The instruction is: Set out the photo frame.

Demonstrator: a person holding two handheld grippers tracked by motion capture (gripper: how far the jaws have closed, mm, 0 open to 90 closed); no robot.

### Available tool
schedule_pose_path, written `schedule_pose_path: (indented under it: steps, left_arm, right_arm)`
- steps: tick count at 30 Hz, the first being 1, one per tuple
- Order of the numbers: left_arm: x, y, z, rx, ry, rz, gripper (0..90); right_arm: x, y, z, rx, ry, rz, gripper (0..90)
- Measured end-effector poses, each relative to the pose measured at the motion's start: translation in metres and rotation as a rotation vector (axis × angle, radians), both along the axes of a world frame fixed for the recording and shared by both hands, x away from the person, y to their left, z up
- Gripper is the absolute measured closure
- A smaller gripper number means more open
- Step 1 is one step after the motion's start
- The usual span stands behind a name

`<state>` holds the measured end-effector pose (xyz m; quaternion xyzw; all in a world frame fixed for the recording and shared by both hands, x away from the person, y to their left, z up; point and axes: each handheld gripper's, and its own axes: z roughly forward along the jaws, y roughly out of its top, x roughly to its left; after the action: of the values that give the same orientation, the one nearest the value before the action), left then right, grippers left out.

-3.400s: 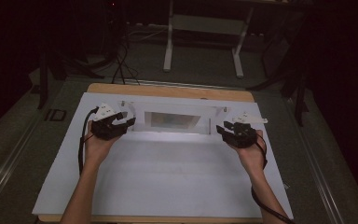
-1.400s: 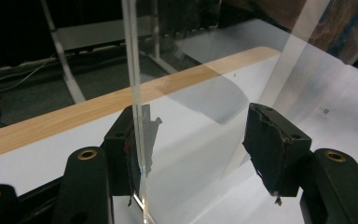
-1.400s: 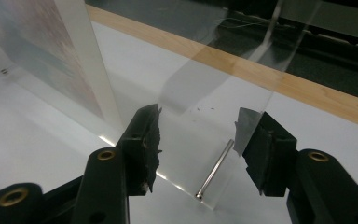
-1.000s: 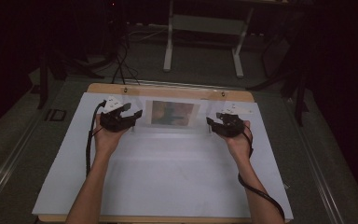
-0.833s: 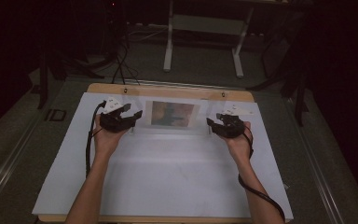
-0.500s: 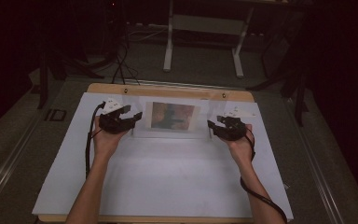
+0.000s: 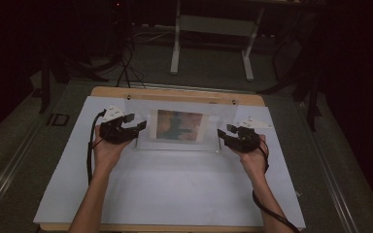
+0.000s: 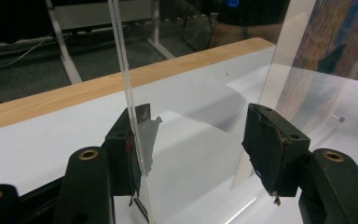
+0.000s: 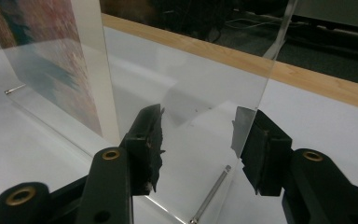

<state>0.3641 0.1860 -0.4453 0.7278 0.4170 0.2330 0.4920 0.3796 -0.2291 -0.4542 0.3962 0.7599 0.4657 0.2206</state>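
White mat [image 7: 175,189] on wood-edged table [image 7: 175,93], dark room, acrylic frame [image 7: 179,127] between both grippers' parted fingers.

Upright acrylic photo frame [image 7: 179,127] across the far table [image 7: 175,194], open white surface nearer

A clear acrylic frame [image 7: 179,127] holds a picture [image 7: 178,125] streaked in orange-red, teal and dark blue with a white border around it; in the left gripper view the picture [image 8: 335,32] shows mottled brown, orange and blue. The table top [image 7: 175,184] is white, with a light wooden edge [image 7: 175,94] at the far side. Both the left gripper [image 7: 138,127] and the right gripper [image 7: 223,133] are black with brass-coloured rivets, each topped with a pale grey plate. The floor [image 7: 19,145] is dull grey-green.
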Motion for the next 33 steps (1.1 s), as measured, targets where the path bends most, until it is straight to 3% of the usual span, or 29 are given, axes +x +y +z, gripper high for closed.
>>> schedule_pose_path:
  steps: [5, 13, 33]
  left_arm:
    - [-0.008, 0.001, 0.004, 0.006, -0.004, 0.004, 41.2]
    - [-0.02, 0.002, 0.002, -0.021, -0.002, 0.008, 41.4]
    - [-0.034, -0.001, -0.003, -0.034, 0.019, 0.002, 41.4]
  right_arm:
    - [-0.006, 0.001, 0.0, 0.014, -0.002, 0.001, 51.8]
    - [-0.017, 0.001, -0.002, 0.024, 0.003, 0.01, 51.8]
    - [-0.036, -0.004, -0.008, 0.035, 0.002, 0.013, 51.9]
